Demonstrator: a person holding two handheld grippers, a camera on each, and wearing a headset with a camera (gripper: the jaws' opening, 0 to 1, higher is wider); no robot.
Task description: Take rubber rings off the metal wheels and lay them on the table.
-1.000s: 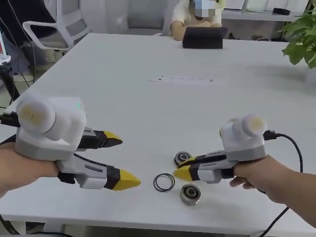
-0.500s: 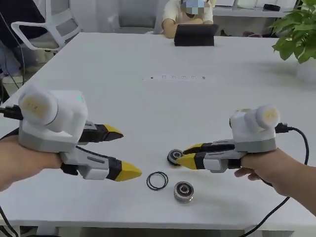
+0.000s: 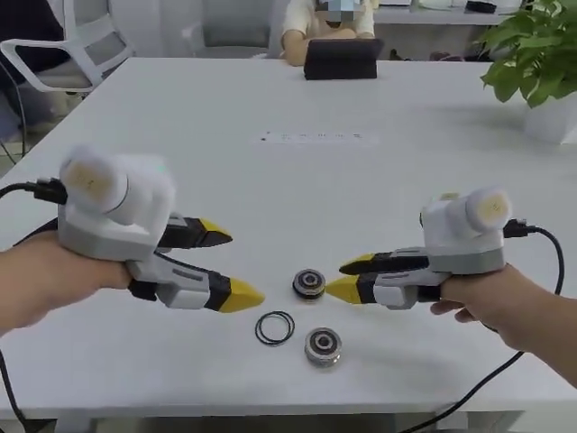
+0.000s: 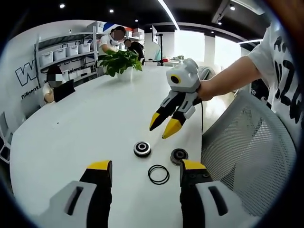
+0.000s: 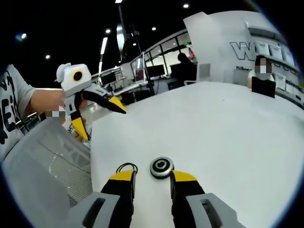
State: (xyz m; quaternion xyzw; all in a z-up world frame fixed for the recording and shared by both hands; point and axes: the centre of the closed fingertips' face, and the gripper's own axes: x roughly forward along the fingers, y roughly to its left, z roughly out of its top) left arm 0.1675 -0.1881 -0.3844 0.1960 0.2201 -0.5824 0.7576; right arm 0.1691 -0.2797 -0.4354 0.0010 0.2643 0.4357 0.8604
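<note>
Unheld far wheel [image 3: 309,283] may skid
Head view: right gripper [image 3: 335,278], jaws slightly parted, beside the far wheel; rubber ring [image 3: 274,327] lies on the tabletop [image 3: 361,180]. Left gripper view: left gripper [image 4: 146,166] spread wide, empty. Right gripper view: a nudge could slide the far wheel [image 5: 161,167] away.

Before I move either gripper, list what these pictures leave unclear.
1. Head view: the rubber rings overlap, and their count is too small to tell.
2. Right gripper view: they lie partly behind a jaw at the bottom.
3. Head view: whether the far wheel or the near wheel wears a ring is too small to tell.
</note>
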